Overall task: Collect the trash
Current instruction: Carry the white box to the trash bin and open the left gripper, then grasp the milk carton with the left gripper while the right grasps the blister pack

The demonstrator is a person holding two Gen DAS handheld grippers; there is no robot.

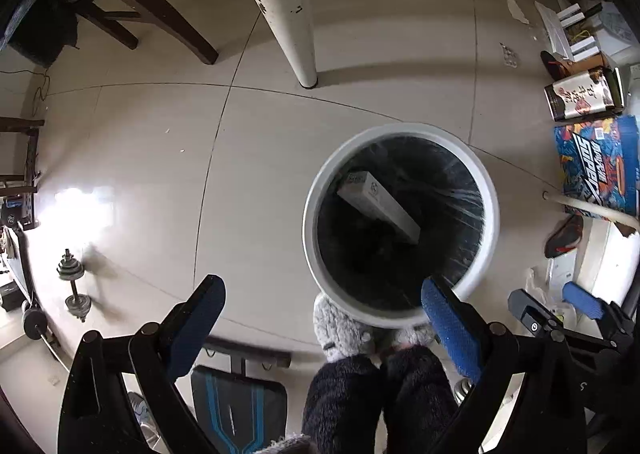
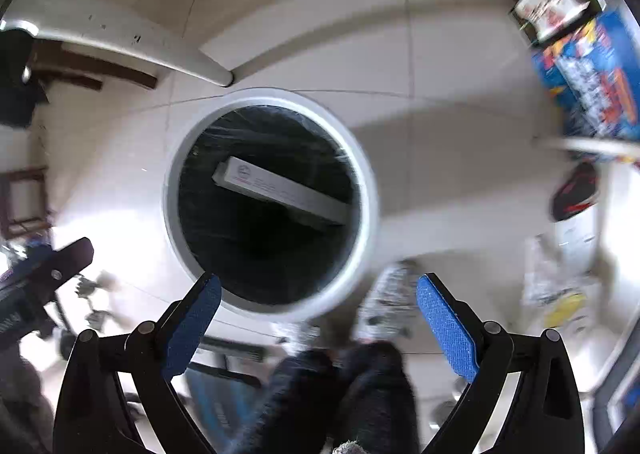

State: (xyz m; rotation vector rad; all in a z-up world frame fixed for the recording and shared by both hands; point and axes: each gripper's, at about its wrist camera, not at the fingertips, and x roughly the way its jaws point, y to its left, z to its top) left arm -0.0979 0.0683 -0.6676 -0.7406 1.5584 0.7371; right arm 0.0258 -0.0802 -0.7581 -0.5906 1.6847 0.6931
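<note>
A round white trash bin (image 1: pixel 494 210) with a black liner stands on the tiled floor; a long grey carton (image 1: pixel 378 204) lies slanted inside it. My left gripper (image 1: pixel 322 294) points straight down beside the bin's near rim, wide open with nothing between its blue pads. The right wrist view looks into the same bin (image 2: pixel 370 190), where the carton (image 2: pixel 280 188) rests against the liner. My right gripper (image 2: pixel 318 292) hangs over the bin's near rim, open and empty. The other gripper (image 1: pixel 560 298) shows at the right edge of the left wrist view.
A person's fuzzy slippers (image 1: pixel 340 328) and dark trouser legs stand beside the bin. A white table leg (image 1: pixel 288 14) and a dark wooden chair (image 1: pixel 160 10) lie beyond. Boxes (image 1: pixel 596 162), a shoe (image 1: pixel 564 236) and clutter line the right; dumbbells (image 1: pixel 74 282) and a bench (image 1: pixel 236 402) sit at the left.
</note>
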